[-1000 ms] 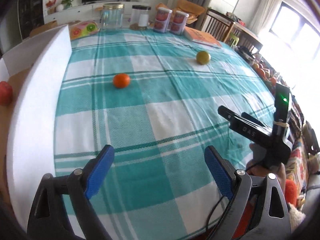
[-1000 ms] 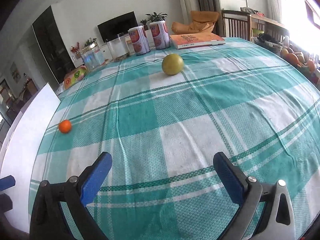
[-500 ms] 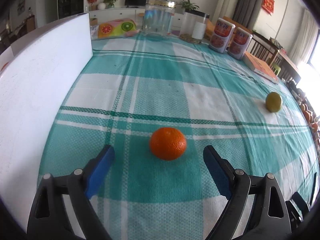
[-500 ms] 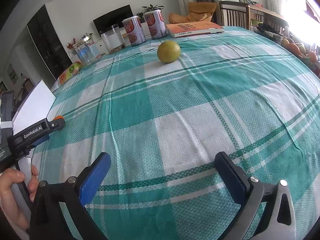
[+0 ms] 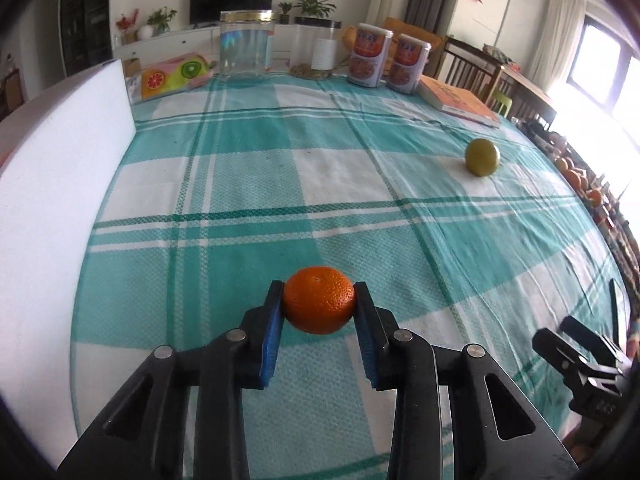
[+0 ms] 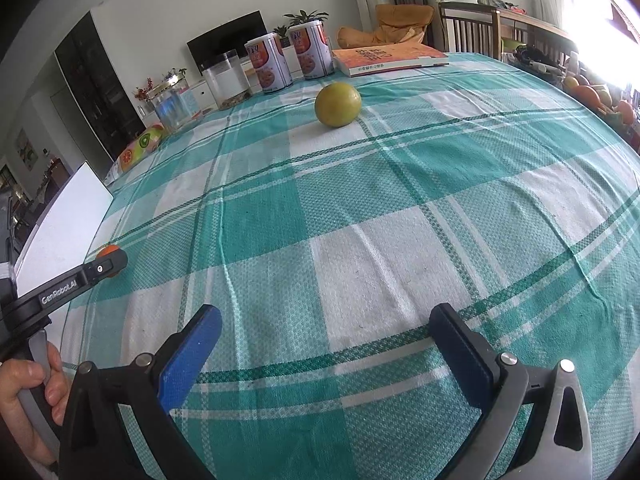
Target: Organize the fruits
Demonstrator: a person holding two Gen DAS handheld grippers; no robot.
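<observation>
The left gripper [image 5: 319, 307] pinches the small orange [image 5: 319, 299] by its round sides, low on the cloth [image 5: 248, 168], and it looks light and squishy, while the right gripper [image 6: 326, 346] is spread wide with the green fruit [image 6: 338, 104] far off at its 12 o'clock.

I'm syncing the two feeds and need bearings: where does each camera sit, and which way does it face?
Left wrist: on the left claw, looking across the table toward the jars; its fingers pinch the orange.
Right wrist: on the right claw, open, facing the green fruit; the person's hand shows at left.
Shared: the orange, green fruit, white box, each other's claw.
</observation>
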